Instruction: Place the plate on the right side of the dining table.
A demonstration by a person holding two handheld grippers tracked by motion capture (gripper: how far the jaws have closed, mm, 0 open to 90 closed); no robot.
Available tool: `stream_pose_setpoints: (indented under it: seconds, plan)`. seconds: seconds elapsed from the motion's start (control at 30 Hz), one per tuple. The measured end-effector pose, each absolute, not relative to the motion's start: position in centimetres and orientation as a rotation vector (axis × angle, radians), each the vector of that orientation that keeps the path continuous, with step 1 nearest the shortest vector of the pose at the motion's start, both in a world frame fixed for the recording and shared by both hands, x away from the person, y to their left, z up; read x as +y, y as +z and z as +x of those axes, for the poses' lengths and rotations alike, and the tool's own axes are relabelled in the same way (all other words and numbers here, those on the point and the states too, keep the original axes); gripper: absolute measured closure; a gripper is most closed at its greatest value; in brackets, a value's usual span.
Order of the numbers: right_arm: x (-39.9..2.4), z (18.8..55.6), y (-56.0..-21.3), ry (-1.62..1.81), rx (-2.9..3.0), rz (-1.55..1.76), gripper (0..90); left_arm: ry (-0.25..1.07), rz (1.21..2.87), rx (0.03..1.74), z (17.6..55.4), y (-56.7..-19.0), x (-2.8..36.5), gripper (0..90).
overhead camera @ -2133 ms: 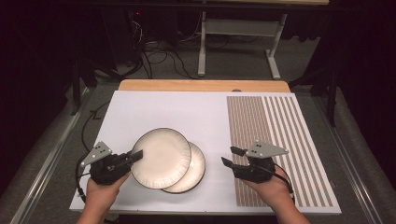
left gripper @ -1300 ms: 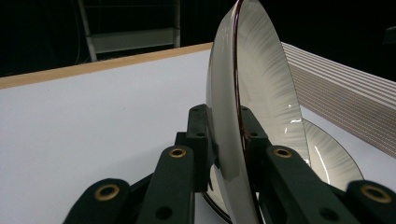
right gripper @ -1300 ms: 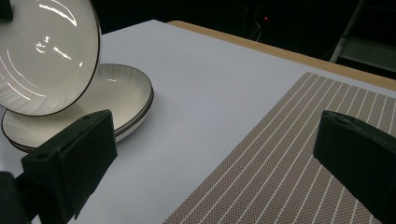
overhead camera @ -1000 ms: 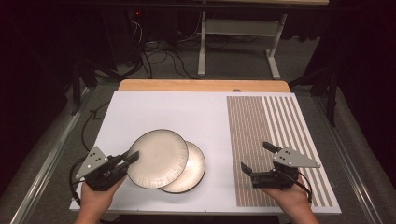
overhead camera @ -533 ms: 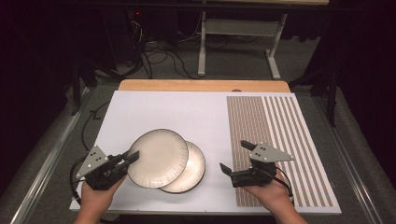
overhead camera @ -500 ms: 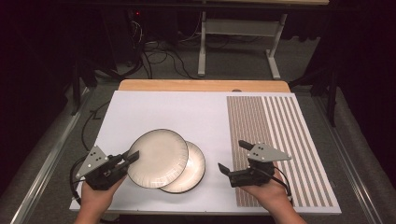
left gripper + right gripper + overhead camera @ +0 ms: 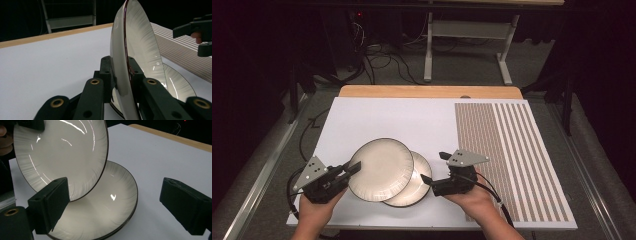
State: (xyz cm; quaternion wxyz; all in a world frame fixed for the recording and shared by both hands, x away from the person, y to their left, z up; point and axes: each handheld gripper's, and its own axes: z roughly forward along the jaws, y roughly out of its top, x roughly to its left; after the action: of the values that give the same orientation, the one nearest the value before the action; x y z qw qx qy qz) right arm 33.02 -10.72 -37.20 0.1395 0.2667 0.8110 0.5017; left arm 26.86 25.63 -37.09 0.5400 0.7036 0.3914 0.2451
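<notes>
- The white tabletop bears a brown striped mat at its right side and two cream plates near the front edge.
- The upper plate is tilted up off the lower plate, which lies flat; the left gripper has its fingers clenched on the upper plate's rim and has kept that hold unmoved over the past second.
- What has changed: the right gripper, a second ago well out over the striped mat, has swung in across the tabletop and now sits just beside the lower plate's right edge.
- Its fingers stand released, wide apart with nothing pressed between them, though they have just been closing a little; the plates lie ahead of them.
- That approach suggests the lower plate is next to be gripped, so the pair can be separated.
- No brand, label or readable writing appears on anything.
</notes>
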Motion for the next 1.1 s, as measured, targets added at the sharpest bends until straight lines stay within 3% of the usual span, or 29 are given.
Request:
stream_pose_setpoints:
  seconds: [0.47, 1.1]
  plan:
    - [-6.8, 33.9, -38.9, 1.449, 2.436, 0.807, 21.9, 0.591, 1.675, 0.924, 26.8, -37.1, 25.6, 78.6]
    - [-4.8, 34.4, -40.8, 1.435, 2.479, 0.893, 57.6, 0.594, 1.670, 0.923, 26.8, -37.1, 25.6, 78.6]
